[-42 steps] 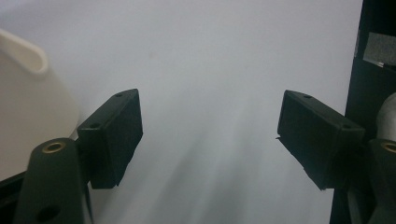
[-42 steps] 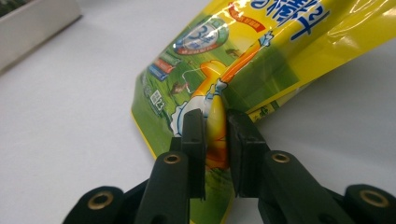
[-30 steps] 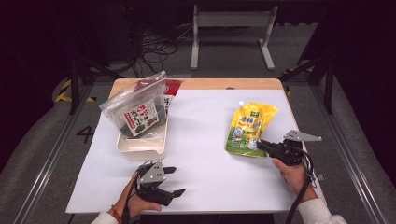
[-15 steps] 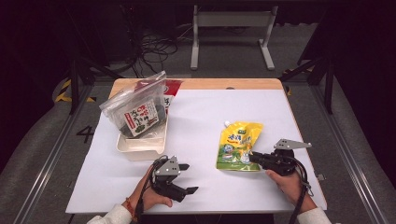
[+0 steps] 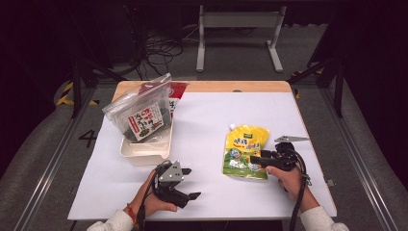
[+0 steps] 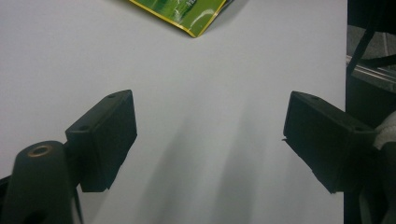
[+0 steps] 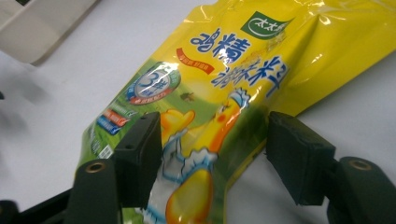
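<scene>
A yellow and green seasoning pouch lies flat on the white sheet at the right. In the right gripper view the pouch runs between the jaws. My right gripper is at its near right corner. Its jaws have just been opening and now stand apart over the pouch's lower edge without pressing on it. My left gripper rests near the front edge, open, with bare sheet between its pads. A corner of the pouch shows beyond it.
A white tray stands at the left, with a clear zip bag holding a printed packet leaning in it. A red packet lies behind. The sheet covers a wooden table, and dark floor and frames lie beyond its edges.
The right gripper dragged the pouch nearer and a little left, then its jaws opened off it. The left gripper shifted slightly right early on.
</scene>
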